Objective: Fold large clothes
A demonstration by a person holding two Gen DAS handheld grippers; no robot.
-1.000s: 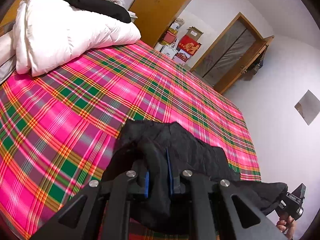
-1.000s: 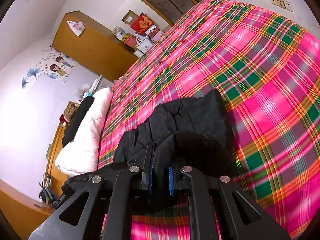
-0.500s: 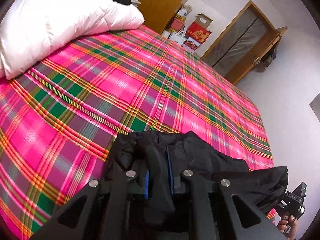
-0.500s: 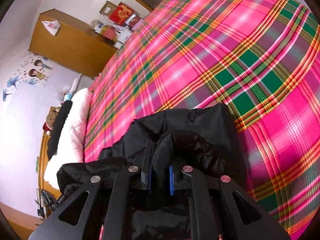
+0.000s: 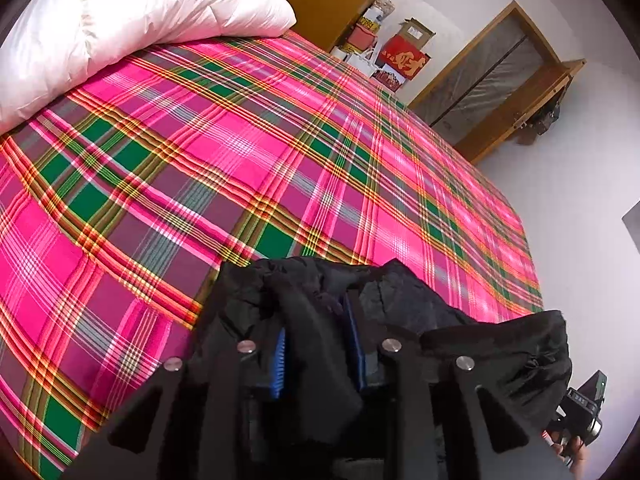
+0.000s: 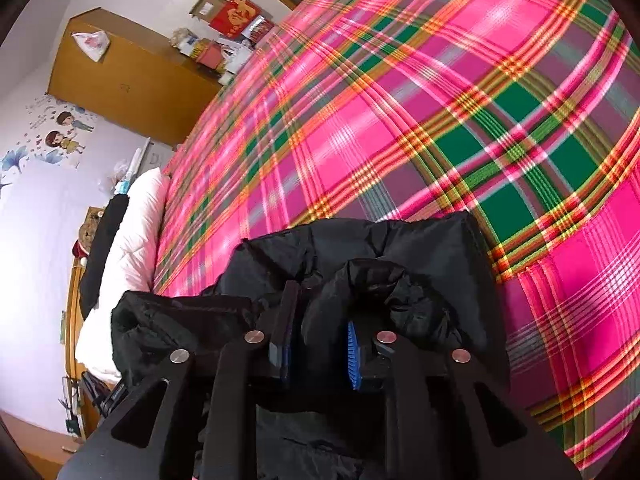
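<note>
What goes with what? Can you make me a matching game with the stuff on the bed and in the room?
Things:
1. black jacket
2. white duvet
3. plaid bedsheet
4. wardrobe

Descriptions:
A. pink and green, spread over the whole bed
B. brown wood, standing against the wall
C. puffy, piled at the far end of the bed
D. dark fabric bunched between the jaws of the left gripper and the right gripper, which are opening

Pairs: 1-D, 2-C, 3-A, 4-B
</note>
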